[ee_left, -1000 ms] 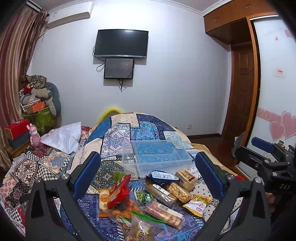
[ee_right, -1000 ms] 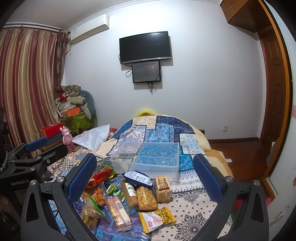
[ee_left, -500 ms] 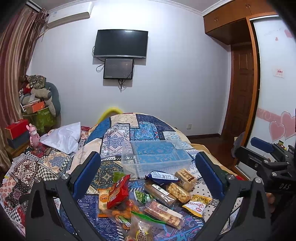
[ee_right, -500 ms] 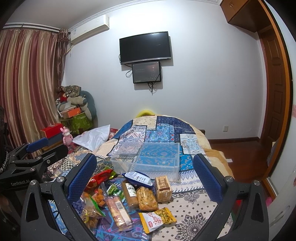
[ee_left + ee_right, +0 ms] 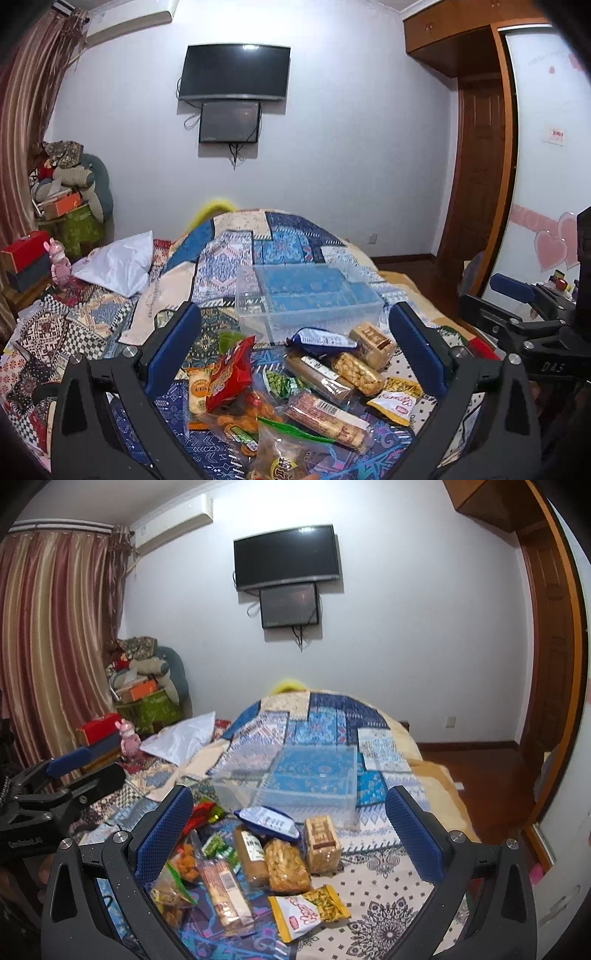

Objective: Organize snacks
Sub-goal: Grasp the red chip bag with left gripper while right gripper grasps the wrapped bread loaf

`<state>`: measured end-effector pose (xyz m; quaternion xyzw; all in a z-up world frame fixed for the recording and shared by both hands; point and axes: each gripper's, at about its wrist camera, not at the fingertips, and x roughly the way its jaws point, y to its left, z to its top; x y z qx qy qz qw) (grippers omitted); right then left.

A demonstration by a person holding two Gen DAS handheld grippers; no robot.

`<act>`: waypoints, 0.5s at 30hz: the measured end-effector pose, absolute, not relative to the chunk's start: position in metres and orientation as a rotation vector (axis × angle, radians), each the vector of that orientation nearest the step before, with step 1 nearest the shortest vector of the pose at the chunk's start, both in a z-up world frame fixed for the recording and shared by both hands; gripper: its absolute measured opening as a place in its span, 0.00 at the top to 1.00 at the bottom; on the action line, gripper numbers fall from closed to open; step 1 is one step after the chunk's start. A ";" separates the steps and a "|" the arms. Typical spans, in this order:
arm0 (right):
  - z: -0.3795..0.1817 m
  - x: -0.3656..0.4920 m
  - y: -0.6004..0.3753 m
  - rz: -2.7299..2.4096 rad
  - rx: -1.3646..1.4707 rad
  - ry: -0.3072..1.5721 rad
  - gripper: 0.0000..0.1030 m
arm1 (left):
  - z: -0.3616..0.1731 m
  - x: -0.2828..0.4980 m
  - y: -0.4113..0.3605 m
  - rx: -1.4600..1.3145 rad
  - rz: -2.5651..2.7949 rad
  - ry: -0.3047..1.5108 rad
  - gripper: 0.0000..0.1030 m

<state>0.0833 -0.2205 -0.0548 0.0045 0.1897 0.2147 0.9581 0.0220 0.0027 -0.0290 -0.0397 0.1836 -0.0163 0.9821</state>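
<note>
- The left tool (image 5: 295, 341) is up over the bed (image 5: 236, 251), and its two blue fingers (image 5: 173, 347) are wide apart with nothing between them.
- The right tool (image 5: 290, 825) is up over the bed too, and its fingers are also wide apart and hold nothing.
- A heap of snacks (image 5: 255, 864) lies on the patchwork blanket at the near end of the bed, under both tools.
- A clear plastic box (image 5: 295, 779) sits on the bed just behind the snacks. No snacks are in it.
- A blue and white packet (image 5: 267, 821) lies at the back of the heap, nearest the box.
- A red bag (image 5: 231, 373) sticks up on the left side of the heap.
- A yellow and white bag (image 5: 308, 910) lies at the front right of the heap.
- A white pillow (image 5: 118, 264) lies on the left side of the bed, well apart from the snacks.
</note>
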 end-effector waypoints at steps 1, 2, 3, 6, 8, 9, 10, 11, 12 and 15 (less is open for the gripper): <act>-0.059 0.087 -0.221 0.433 0.009 0.397 0.00 | -0.033 0.027 0.005 -0.084 -0.033 0.389 0.07; -0.063 0.091 -0.221 0.434 0.009 0.411 0.00 | -0.037 0.031 0.006 -0.087 -0.034 0.407 0.10; -0.067 0.095 -0.221 0.434 0.008 0.426 0.01 | -0.041 0.036 0.008 -0.091 -0.033 0.431 0.13; -0.080 0.108 -0.223 0.420 -0.003 0.468 0.05 | -0.057 0.053 0.015 -0.101 -0.021 0.492 0.17; -0.087 0.115 -0.224 0.416 -0.006 0.492 0.09 | -0.067 0.062 0.021 -0.103 -0.008 0.525 0.19; -0.091 0.120 -0.224 0.415 -0.007 0.510 0.11 | -0.070 0.066 0.023 -0.103 -0.003 0.539 0.21; -0.096 0.125 -0.225 0.413 -0.006 0.528 0.12 | -0.074 0.070 0.027 -0.104 0.002 0.553 0.24; -0.099 0.129 -0.226 0.413 -0.005 0.540 0.14 | -0.079 0.075 0.032 -0.107 0.008 0.572 0.26; -0.104 0.134 -0.227 0.413 -0.003 0.559 0.16 | -0.083 0.079 0.036 -0.111 0.013 0.587 0.29; -0.114 0.144 -0.229 0.414 -0.001 0.608 0.22 | -0.097 0.091 0.051 -0.125 0.024 0.646 0.36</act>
